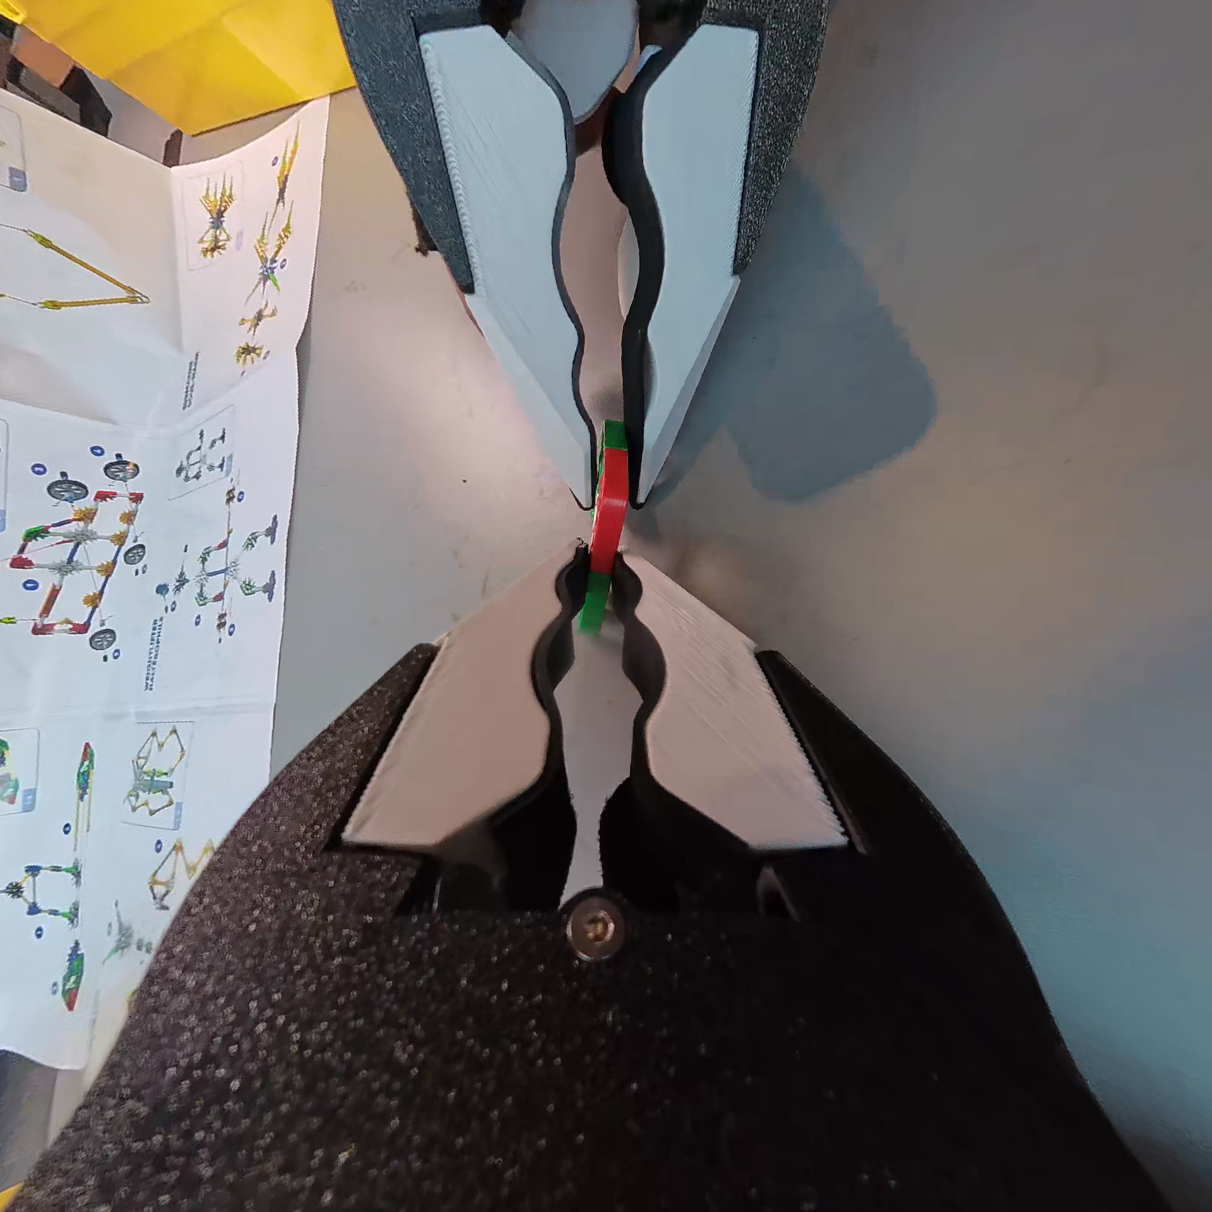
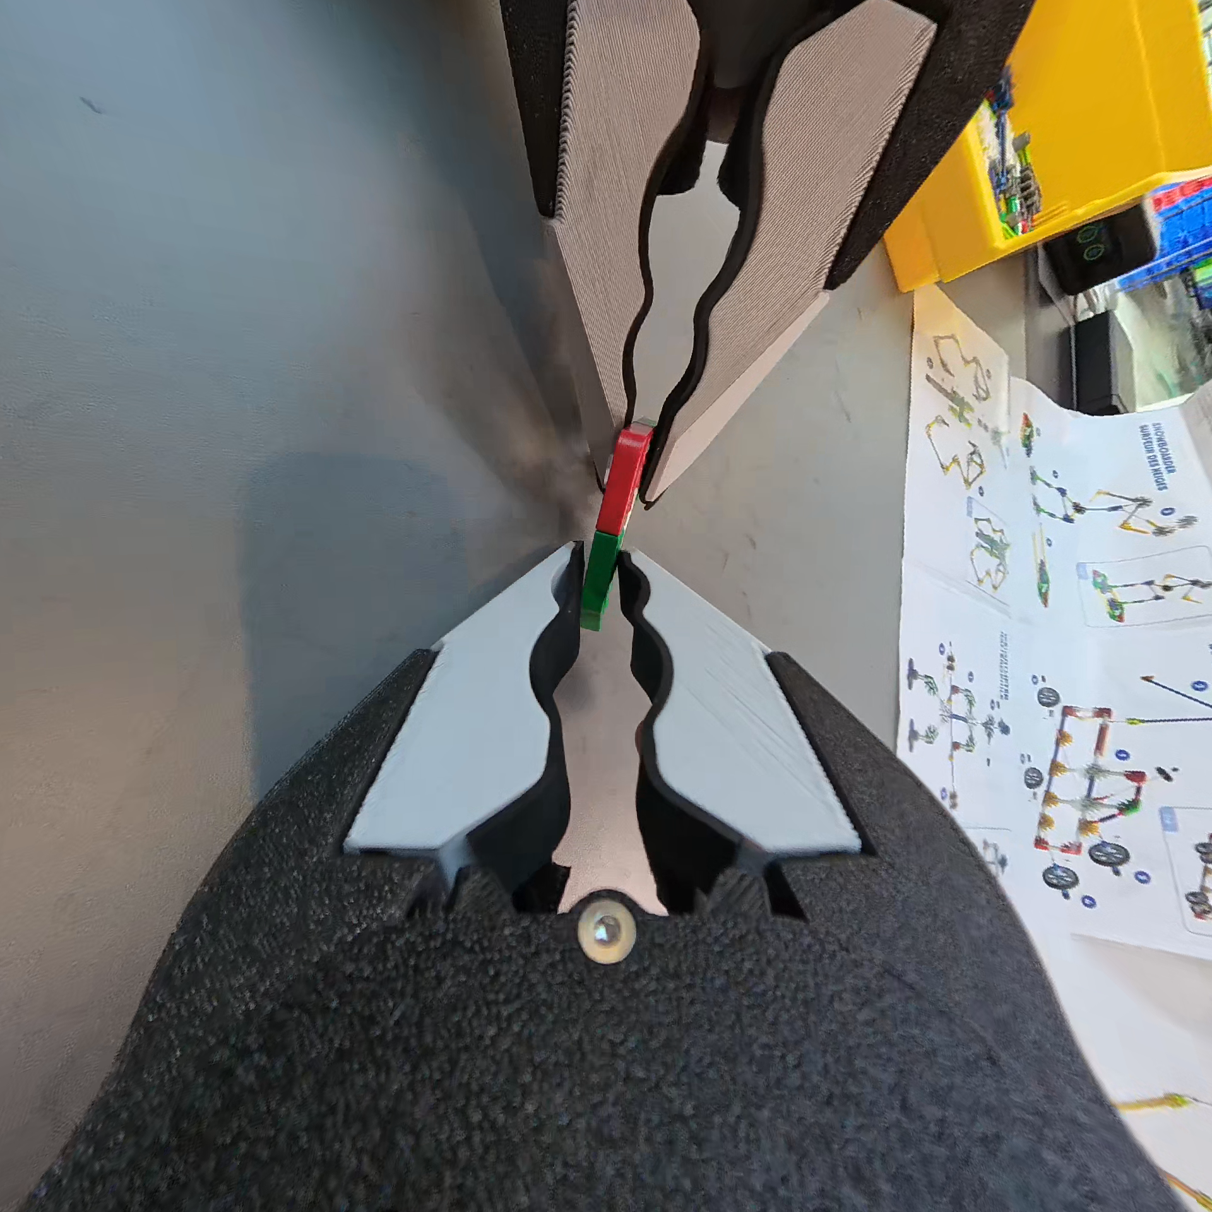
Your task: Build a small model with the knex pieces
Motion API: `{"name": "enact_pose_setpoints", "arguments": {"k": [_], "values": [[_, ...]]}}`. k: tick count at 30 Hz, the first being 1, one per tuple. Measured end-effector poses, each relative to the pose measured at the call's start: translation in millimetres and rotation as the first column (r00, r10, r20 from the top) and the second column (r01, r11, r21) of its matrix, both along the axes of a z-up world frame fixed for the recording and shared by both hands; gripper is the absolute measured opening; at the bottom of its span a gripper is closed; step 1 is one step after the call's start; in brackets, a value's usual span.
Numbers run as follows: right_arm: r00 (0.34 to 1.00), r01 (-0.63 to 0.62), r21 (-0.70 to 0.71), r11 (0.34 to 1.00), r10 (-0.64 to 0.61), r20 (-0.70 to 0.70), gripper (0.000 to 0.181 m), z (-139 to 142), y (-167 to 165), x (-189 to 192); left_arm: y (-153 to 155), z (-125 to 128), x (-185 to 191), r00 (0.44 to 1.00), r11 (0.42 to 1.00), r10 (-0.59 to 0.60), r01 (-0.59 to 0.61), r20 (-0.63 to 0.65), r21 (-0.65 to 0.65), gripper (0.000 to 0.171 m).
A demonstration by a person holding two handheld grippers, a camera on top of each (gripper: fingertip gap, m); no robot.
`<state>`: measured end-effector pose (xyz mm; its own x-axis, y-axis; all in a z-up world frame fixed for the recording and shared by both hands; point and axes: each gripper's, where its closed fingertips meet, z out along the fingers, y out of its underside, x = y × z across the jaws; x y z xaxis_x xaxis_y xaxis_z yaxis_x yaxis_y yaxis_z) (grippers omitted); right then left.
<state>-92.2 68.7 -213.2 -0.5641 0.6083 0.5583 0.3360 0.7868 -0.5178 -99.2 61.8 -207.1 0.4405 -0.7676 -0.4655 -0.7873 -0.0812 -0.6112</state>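
Red piece [image 1: 608, 518] and green piece [image 1: 595, 600] joined end to end, suspended above grey tabletop [image 1: 984, 590] between my two grippers, tips facing. My left gripper [image 1: 600, 557] pinches one end, my right gripper [image 2: 600, 554] clamps green end; jaws of both narrow on pieces. Instruction sheet [image 1: 151, 525] flat on table beside; yellow bin [image 2: 1082, 131] beyond.

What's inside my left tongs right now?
A red-and-green piece, its green end pinched at the tips of the left tongs. Its far end is covered by the right tongs.
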Motion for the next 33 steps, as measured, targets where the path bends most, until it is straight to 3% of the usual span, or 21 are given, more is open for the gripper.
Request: {"name": "enact_pose_setpoints", "arguments": {"k": [7,16,24,29,33], "values": [[0.997,0.005,-0.032,0.999,-0.002,0.076,0.006,-0.2,-2.2,1.3,-4.2,0.6,2.2,0.995,0.99,0.066,-0.056,0.07,-0.132,0.005],[0.993,-0.017,0.079,0.997,0.007,0.117,0.007,-1.6,-6.4,3.9,-10.2,-0.5,4.2,0.996,0.984,0.071,-0.061,0.054,-0.166,0.005],[0.984,-0.022,0.054,0.998,0.012,0.176,0.006,-2.3,-7.9,4.7,-14.4,-0.4,5.7,0.995,0.959,0.087,-0.07,0.052,-0.274,0.005],[0.992,0.002,0.074,0.997,-0.012,0.128,0.007,-1.6,-6.6,1.7,-13.3,0.6,6.5,0.992,0.977,0.083,-0.063,0.091,-0.202,0.006],[1.0,-0.002,0.199,0.98,0.004,-0.008,0.008,0.1,-6.4,2.2,-14.5,-0.7,8.4,1.0,0.996,0.028,-0.029,-0.012,-0.087,0.006]]}}
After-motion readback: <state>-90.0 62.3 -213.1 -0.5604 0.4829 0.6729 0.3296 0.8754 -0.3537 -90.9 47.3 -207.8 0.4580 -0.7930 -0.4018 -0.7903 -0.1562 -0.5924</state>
